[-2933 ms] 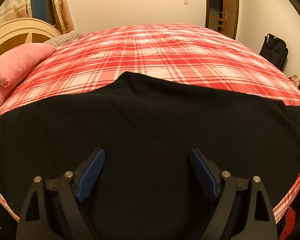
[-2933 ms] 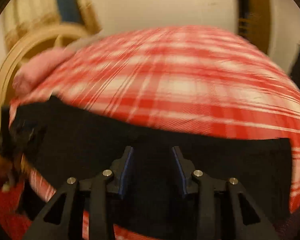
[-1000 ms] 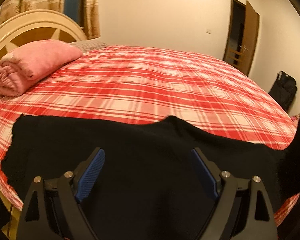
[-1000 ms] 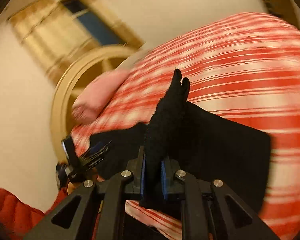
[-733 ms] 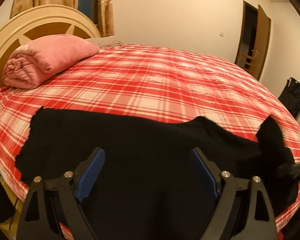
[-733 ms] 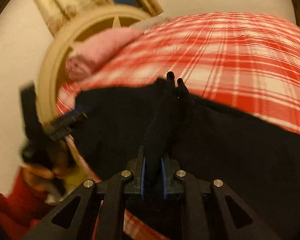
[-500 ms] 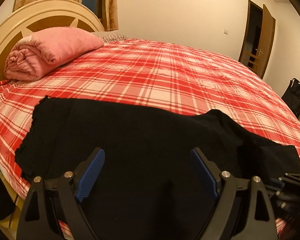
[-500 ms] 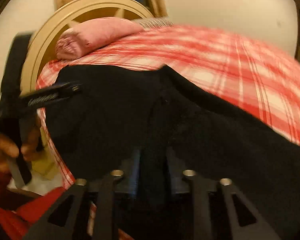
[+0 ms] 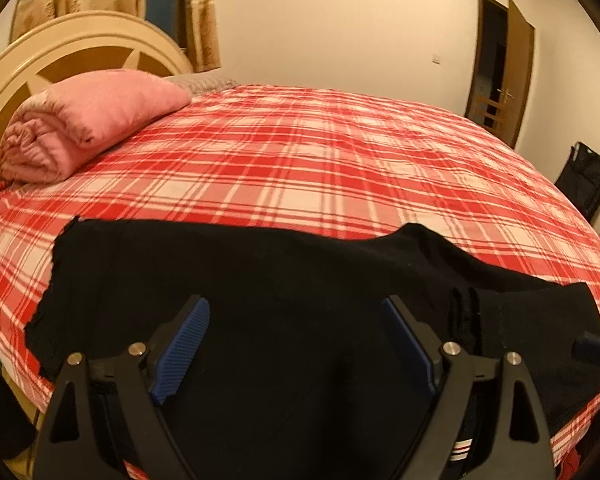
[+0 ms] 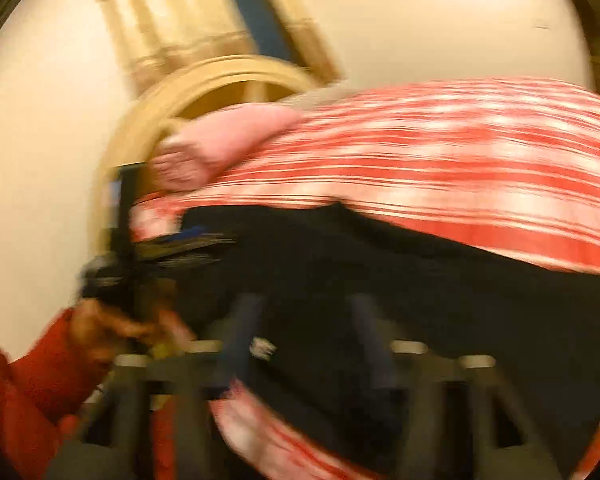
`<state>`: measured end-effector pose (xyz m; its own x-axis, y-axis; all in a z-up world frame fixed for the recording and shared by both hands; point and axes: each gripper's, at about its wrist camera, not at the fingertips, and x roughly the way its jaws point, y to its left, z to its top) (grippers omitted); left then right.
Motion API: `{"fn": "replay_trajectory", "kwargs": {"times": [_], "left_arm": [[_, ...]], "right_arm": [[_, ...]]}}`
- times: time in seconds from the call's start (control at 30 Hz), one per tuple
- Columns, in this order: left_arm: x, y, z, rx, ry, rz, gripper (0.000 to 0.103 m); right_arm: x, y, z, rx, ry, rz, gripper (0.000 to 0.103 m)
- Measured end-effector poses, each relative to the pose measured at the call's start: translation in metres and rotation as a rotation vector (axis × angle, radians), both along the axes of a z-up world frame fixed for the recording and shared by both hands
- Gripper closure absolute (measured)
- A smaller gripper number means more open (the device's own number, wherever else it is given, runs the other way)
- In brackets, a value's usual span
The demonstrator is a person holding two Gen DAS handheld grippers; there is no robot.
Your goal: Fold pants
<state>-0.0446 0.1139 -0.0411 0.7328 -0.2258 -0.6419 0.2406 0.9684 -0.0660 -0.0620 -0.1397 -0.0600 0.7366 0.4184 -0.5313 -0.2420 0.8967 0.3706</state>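
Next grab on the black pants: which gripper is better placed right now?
Probably left. The left gripper hangs open over the black pants, its view sharp. The right gripper is motion-blurred, its jaws closing; whether cloth sits between them is unclear.

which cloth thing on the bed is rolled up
The pink blanket by the headboard; the black pants lie spread flat at the near edge.

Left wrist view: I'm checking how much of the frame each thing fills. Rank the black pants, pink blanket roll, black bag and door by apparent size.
1. black pants, nearest the camera
2. pink blanket roll
3. door
4. black bag
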Motion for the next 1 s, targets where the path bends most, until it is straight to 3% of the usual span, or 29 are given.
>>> {"fn": "replay_trajectory", "kwargs": {"times": [0.13,0.23,0.33,0.47,0.57,0.73,0.8,0.9,1.0], "left_arm": [[-0.006,-0.025,0.005,-0.01,-0.007,-0.082,0.013],[-0.015,-0.052,0.009,-0.014,-0.014,-0.17,0.013],[-0.023,-0.08,0.009,-0.006,-0.017,-0.251,0.013],[-0.026,-0.106,-0.005,0.036,0.012,-0.281,0.013],[-0.027,-0.114,-0.016,0.041,0.055,-0.289,0.013],[-0.035,-0.119,-0.024,0.081,0.054,-0.296,0.013],[-0.034,-0.118,-0.032,0.105,0.069,-0.283,0.013],[-0.031,-0.114,-0.035,0.076,0.078,-0.266,0.009],[-0.031,-0.115,-0.035,0.082,0.075,-0.267,0.009]], "right_arm": [[-0.04,-0.089,-0.012,0.009,0.042,-0.302,0.092],[-0.072,-0.127,-0.013,0.044,0.058,-0.41,0.092],[-0.096,-0.143,-0.007,-0.005,0.067,-0.477,0.092],[-0.113,-0.136,-0.002,-0.033,0.061,-0.439,0.092],[-0.1,-0.105,-0.006,-0.125,0.075,-0.352,0.092],[-0.086,-0.093,-0.056,-0.169,0.304,-0.279,0.093],[-0.094,-0.093,-0.054,-0.153,0.298,-0.273,0.093],[-0.094,-0.092,-0.042,-0.211,0.297,-0.237,0.093],[-0.098,-0.112,-0.021,-0.208,0.224,-0.335,0.092]]}}
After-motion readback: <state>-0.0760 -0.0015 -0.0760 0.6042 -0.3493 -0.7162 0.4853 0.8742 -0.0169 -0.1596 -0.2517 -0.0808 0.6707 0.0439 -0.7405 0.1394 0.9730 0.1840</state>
